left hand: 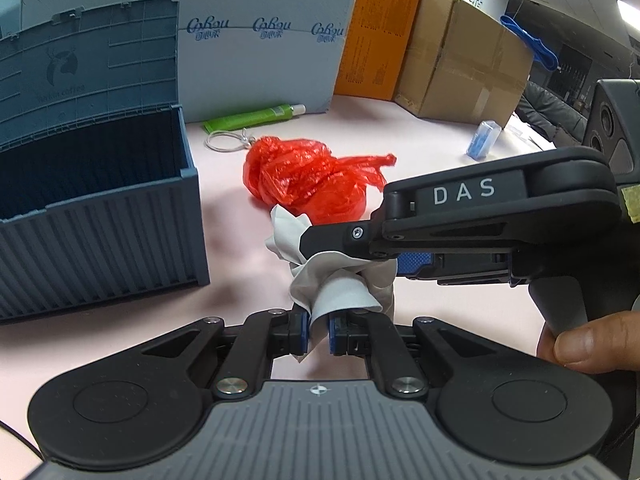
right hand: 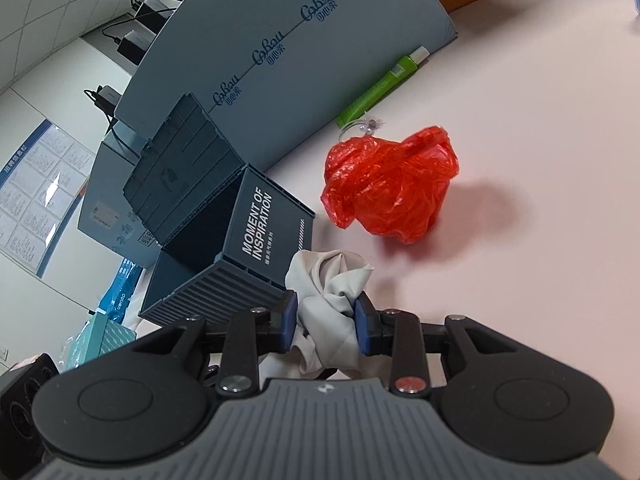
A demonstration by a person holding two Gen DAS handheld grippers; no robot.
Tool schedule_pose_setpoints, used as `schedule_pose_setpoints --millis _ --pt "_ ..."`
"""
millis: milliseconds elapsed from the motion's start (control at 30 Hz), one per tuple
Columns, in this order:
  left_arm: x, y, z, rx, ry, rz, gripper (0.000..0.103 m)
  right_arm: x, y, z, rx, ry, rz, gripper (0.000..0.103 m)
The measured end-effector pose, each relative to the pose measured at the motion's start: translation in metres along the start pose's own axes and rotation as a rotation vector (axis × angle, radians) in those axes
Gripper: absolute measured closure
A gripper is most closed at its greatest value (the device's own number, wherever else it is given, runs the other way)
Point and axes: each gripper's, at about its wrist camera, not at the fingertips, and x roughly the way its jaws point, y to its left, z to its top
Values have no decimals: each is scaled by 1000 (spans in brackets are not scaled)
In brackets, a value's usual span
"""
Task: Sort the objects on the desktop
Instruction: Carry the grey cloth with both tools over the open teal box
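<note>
Both grippers grip one crumpled white cloth point(left hand: 340, 284) held above the pink table point(left hand: 248, 248). My left gripper point(left hand: 318, 334) is shut on its lower end. My right gripper point(right hand: 326, 326) is shut on the bunched cloth point(right hand: 332, 292); in the left wrist view it reaches in from the right point(left hand: 384, 252). A crumpled red plastic bag point(left hand: 308, 180) lies on the table just beyond the cloth, also in the right wrist view point(right hand: 390, 186). The open blue storage box point(left hand: 92, 184) with its raised lid stands to the left point(right hand: 248, 248).
A green tube point(left hand: 256, 116) and a white cord loop point(left hand: 226, 142) lie by a grey board point(left hand: 260, 40) at the back. Orange and brown cartons point(left hand: 452, 60) stand at back right, a small blue-and-clear box point(left hand: 482, 144) near them. A hand point(left hand: 580, 344) holds the right gripper's handle.
</note>
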Motion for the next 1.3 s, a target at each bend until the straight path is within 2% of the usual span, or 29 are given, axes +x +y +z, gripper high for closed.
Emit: schedule_pose_setpoints --millis 933,1300 --pt "-23 18 47 -5 -154 4 96 -6 43 41 -76 -109 41 69" --pt "-29 25 64 25 -184 18 96 1 53 49 -78 -147 63 69"
